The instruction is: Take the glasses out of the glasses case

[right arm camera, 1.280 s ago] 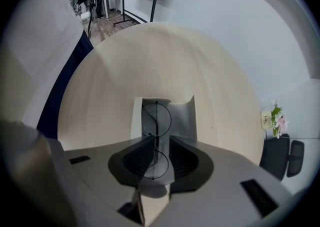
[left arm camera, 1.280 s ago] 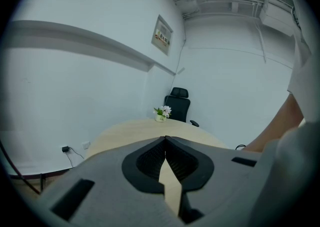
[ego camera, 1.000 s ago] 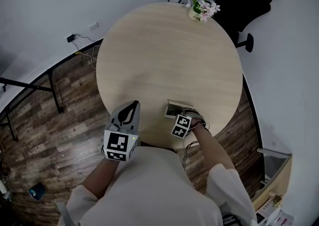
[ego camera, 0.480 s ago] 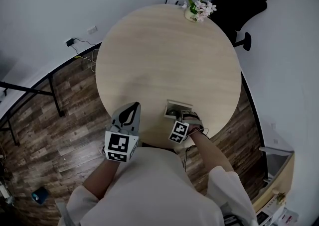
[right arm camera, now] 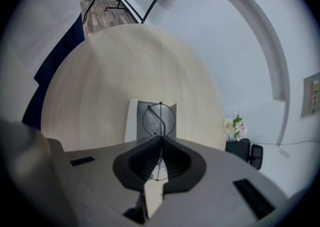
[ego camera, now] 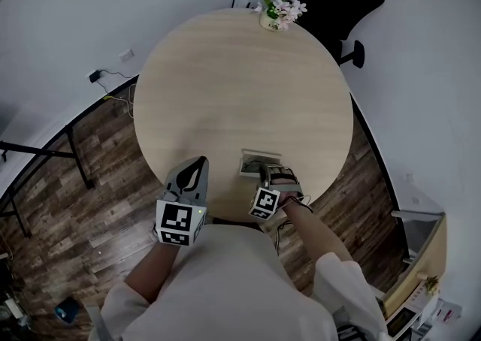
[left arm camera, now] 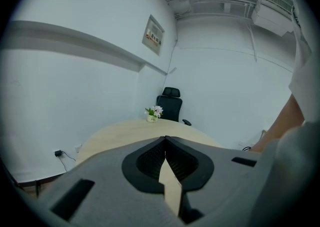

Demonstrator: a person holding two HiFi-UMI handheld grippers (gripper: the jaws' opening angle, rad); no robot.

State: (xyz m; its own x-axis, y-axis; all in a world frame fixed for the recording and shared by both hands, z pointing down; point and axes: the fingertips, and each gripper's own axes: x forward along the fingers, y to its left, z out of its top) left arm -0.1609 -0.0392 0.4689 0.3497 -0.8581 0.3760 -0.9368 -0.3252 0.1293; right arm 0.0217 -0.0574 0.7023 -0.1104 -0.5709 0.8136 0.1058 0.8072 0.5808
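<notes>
The round table [ego camera: 240, 84] carries the open case [right arm camera: 131, 121] at its near edge. The glasses [right arm camera: 159, 119] hang over the case, pinched in the clenched right tool [right arm camera: 160, 137], so removal looks nearly done. The left tool [left arm camera: 165, 138] hovers left of it, clenched on nothing.

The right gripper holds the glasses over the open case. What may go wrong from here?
1. The right gripper pinches the glasses only at the thin wire frame, at its jaw tips; they might slip and fall onto the case or the table.
2. The left gripper is shut and apart from the case, so nothing steadies it; if the frame catches, the case, near the table's edge, might be dragged off.
</notes>
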